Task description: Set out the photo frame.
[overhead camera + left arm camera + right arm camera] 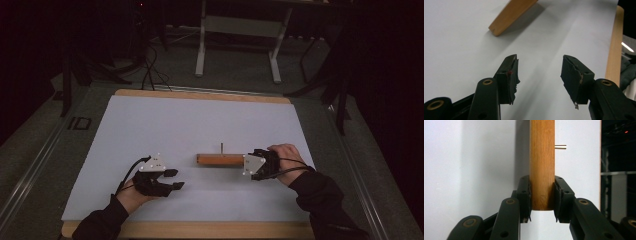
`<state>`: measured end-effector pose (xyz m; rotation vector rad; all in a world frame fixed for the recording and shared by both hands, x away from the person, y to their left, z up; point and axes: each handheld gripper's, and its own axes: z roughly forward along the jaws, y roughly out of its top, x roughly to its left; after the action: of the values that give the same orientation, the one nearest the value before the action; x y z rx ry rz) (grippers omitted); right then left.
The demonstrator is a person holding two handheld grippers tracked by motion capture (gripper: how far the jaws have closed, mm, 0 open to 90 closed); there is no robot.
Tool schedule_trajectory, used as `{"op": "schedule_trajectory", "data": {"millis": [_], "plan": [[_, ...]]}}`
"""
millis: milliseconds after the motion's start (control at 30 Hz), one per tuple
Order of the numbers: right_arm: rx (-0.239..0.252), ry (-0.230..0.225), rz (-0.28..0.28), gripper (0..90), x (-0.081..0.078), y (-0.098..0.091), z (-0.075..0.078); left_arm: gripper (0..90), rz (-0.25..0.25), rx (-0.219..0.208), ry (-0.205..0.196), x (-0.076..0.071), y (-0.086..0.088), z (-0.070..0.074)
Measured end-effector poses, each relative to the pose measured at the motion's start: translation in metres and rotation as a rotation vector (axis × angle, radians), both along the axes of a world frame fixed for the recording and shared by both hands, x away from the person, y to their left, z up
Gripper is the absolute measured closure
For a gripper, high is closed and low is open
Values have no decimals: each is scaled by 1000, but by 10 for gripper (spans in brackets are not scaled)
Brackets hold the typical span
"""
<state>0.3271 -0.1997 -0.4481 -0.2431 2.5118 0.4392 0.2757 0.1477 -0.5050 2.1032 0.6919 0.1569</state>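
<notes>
Clamping the wooden block (pixel 542 165) by its end, the right claw (pixel 542 195) should keep it level; the left claw (pixel 539 72) gapes empty near the worktop's (pixel 150 130) front edge.

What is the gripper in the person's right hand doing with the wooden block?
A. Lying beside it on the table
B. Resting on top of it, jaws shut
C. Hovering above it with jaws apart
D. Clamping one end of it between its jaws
D: in the right gripper view the right gripper has its pads pressed against both sides of the wooden block at its near end.
</notes>
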Motion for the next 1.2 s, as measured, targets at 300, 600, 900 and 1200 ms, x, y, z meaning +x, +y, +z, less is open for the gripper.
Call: {"op": "schedule_trajectory", "data": {"millis": [300,600,900,1200], "plan": [[22,122,-16,698,28,1,14,437,1,-7,8,1,1,-4],[34,221,-71,682,57,4,25,365,-1,5,8,1,0,-8],[51,249,-128,656,85,8,27,171,-26,-19,42,2,0,-13],[66,243,-146,630,103,11,26,18,9,-6,33,4,0,-20]]}}
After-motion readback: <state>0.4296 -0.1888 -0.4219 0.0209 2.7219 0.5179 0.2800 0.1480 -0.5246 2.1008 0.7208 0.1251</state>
